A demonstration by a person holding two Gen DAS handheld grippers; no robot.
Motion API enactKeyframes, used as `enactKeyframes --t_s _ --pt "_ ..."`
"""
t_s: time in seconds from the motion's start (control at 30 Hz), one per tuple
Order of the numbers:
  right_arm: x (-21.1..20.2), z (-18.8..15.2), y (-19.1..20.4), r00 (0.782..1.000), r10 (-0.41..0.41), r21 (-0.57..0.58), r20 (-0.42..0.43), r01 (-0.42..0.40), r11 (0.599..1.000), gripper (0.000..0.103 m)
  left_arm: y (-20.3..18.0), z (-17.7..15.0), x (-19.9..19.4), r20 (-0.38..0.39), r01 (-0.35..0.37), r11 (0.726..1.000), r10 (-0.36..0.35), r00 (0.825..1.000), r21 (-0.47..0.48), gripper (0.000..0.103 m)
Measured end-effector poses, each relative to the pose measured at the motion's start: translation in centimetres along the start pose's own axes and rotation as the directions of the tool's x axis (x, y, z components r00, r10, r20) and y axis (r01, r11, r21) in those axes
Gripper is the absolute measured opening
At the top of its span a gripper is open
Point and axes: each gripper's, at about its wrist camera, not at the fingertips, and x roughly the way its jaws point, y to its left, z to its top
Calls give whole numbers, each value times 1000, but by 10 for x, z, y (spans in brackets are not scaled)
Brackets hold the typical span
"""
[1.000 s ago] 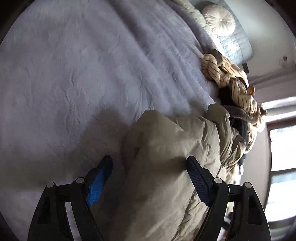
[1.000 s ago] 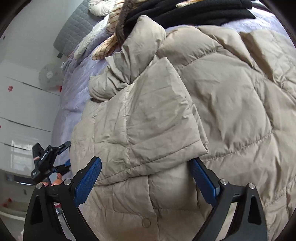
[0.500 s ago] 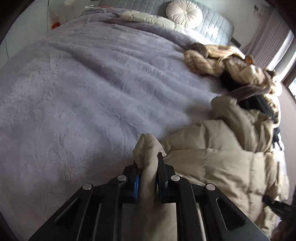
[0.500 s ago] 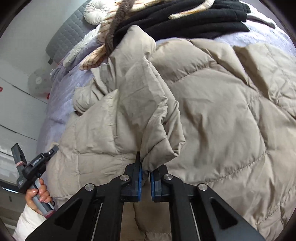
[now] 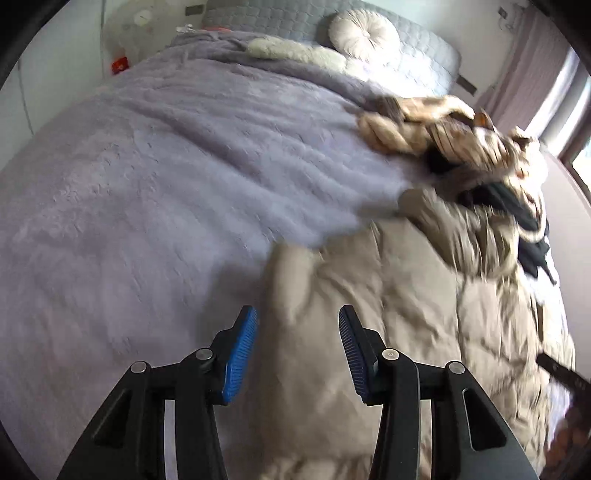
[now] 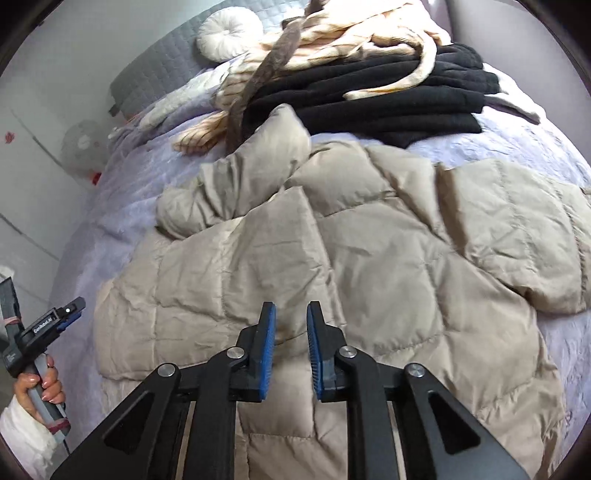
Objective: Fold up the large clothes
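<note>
Coat: a beige quilted coat lies spread on the near right part of the bed, one sleeve folded across its front and the collar bunched at the far end; in the left wrist view it fills the lower right, blurred.
Left gripper: the left gripper hangs over the coat's near left edge with its jaws spread and nothing between the blue pads; seen from the right wrist, it sits at the far left, off the bed's side, held in a hand.
Right gripper: the right gripper is above the coat's middle, jaws a small way apart, gripping nothing.
Bed: a lilac blanket covers it; the left half is bare fabric.
Beyond the coat: a black garment lies folded just past the collar, with a cream striped one heaped on top.
Headboard end: a round white cushion rests against the grey quilted headboard.
Left of bed: a white fan by the wall.
</note>
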Motion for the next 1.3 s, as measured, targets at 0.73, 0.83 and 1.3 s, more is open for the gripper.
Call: enactKeyframes --t_s 0.73,0.83,1.3 --pt "-44 -51 -106 993 70 335 -92 -36 941 60 -118 -62 -12 -153 -90 985 113 982 150 66" --pt "-72 -79 -141 992 99 375 -82 -61 925 70 -154 -82 -14 -192 -40 982 76 978 184 86" --pt "-146 -106 -266 996 41 503 85 -78 860 89 -265 -117 -12 -205 4 964 53 977 266 102"
